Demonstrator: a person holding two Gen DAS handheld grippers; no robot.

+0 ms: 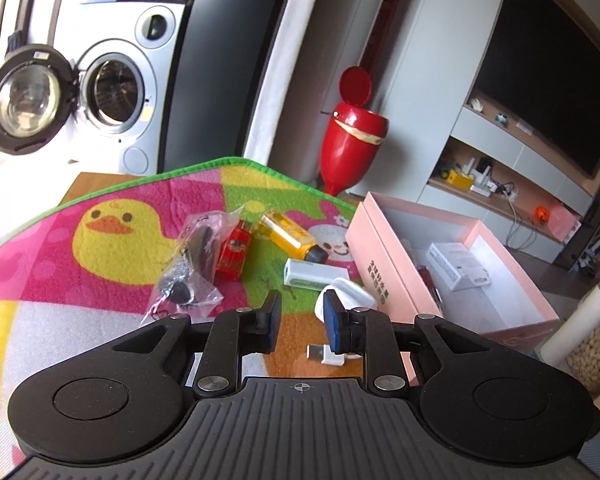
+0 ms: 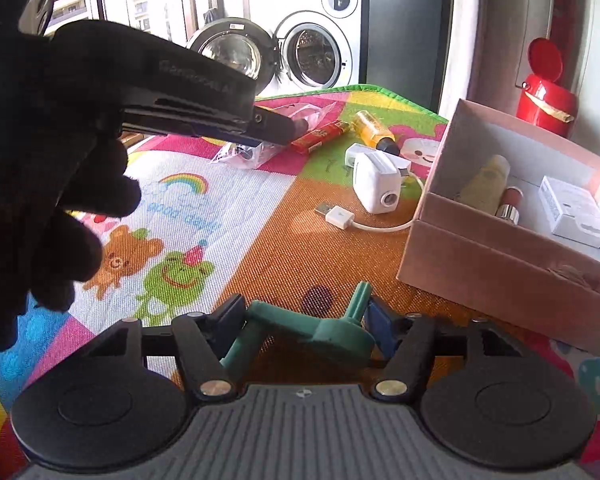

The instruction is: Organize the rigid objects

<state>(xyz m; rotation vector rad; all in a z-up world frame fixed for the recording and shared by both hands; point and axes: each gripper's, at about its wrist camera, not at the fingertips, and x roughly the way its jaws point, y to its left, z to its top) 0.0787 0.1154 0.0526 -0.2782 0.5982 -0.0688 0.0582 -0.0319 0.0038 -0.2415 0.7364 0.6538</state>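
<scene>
On the colourful play mat (image 1: 112, 248) lie a clear plastic bag of dark parts (image 1: 194, 260), a red lighter (image 1: 236, 254), a yellow bottle (image 1: 292, 236), a white card reader (image 1: 312, 274) and a white charger with USB cable (image 2: 376, 182). My left gripper (image 1: 302, 320) is open and empty above the USB plug (image 1: 318, 352), next to the charger. My right gripper (image 2: 304, 320) is shut on a green plastic tool (image 2: 328, 332), low over the mat's orange patch. An open pink box (image 2: 500, 248) holds a white box (image 2: 572, 210), a lipstick and a pale tube.
A red bin (image 1: 350, 136) stands behind the mat. A washing machine (image 1: 112, 92) with its door open is at the back. A jar of nuts (image 1: 592, 344) stands right of the pink box. The left gripper's body and gloved hand (image 2: 60, 160) fill the right wrist view's left.
</scene>
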